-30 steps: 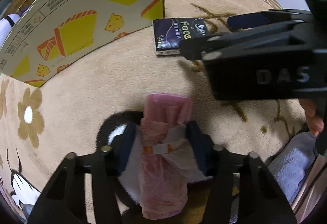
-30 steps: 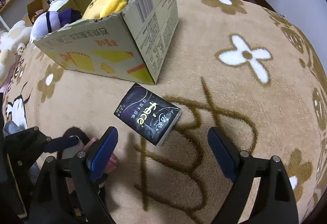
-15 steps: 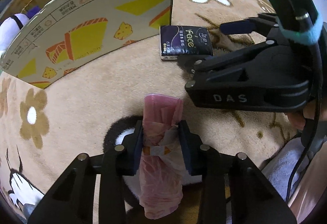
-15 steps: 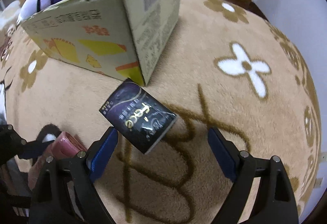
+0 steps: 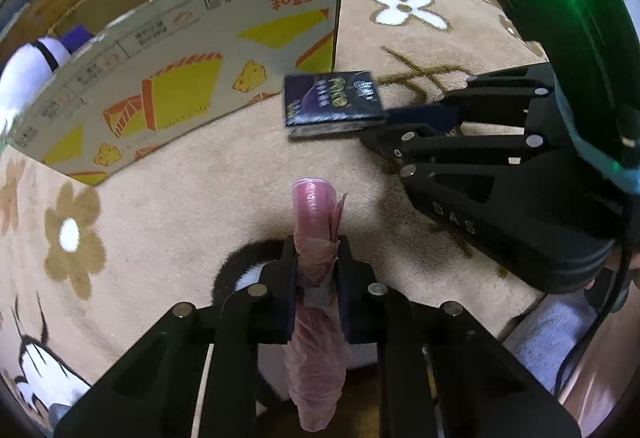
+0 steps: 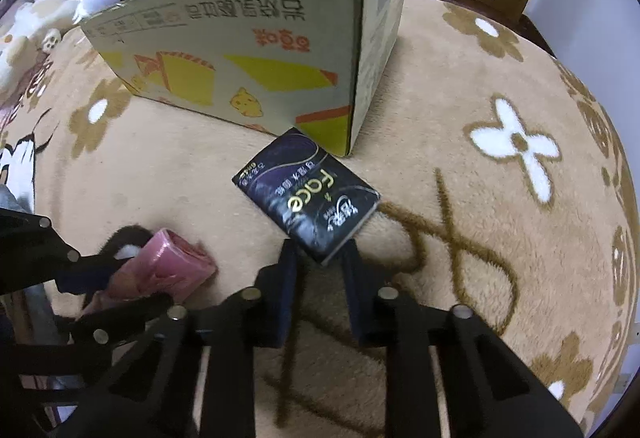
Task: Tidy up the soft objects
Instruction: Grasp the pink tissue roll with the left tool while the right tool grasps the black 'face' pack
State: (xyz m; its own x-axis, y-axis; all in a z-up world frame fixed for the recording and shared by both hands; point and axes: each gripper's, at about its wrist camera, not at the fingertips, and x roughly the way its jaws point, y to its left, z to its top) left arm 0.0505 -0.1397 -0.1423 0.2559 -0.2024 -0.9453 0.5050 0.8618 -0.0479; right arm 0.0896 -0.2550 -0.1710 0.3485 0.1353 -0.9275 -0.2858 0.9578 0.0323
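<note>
Left hand-held gripper (image 5: 316, 270) has clamped the pink bag roll (image 5: 316, 222); right hand-held gripper (image 6: 318, 262) closing on tissue pack (image 6: 306, 196).

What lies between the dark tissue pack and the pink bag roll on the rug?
Only bare tan rug separates the tissue pack from the pink bag roll, shown in the right wrist view.

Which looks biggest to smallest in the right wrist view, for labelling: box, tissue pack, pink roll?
1. Box, by far the largest, though farthest away.
2. Tissue pack.
3. Pink roll, partly hidden by the left gripper, so its rank below the pack is unsure.
</note>
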